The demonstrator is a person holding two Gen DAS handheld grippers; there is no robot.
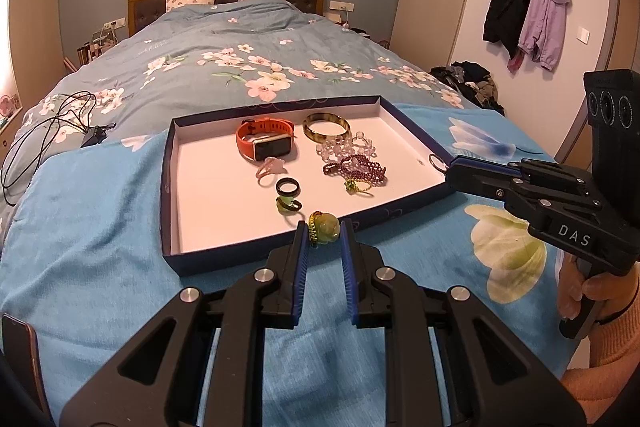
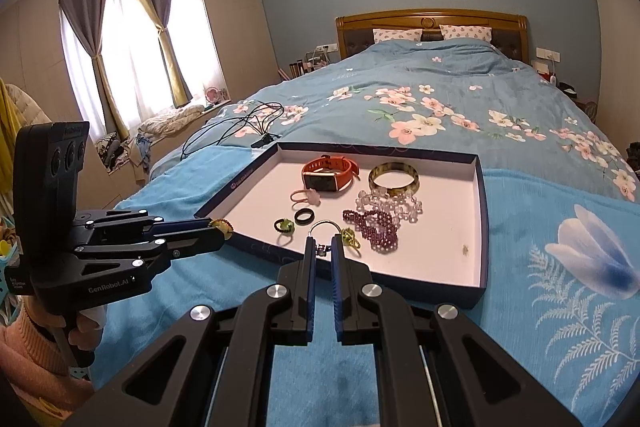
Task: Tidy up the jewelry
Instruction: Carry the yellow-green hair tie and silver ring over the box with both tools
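Bed point(image 1: 224, 67): covered by a blue quilt printed with pink and white blossoms.
Pillows point(image 2: 396, 35): two spotted ones at 12 o'clock, against the wooden headboard point(image 2: 430, 21).
Blanket point(image 1: 100, 211): brighter blue, with large flower prints, spread over the near end of the bed.
Tray point(image 1: 170, 171): shallow, dark blue walls, pale floor, lying on the blanket.
Cables point(image 1: 44, 131): black tangle with a small adapter, on the quilt at 10 o'clock of the tray.

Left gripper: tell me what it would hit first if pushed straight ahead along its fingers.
Probably the near wall of the tray. The left gripper, shut on a green bead ring, points down toward it; depth is uncertain.
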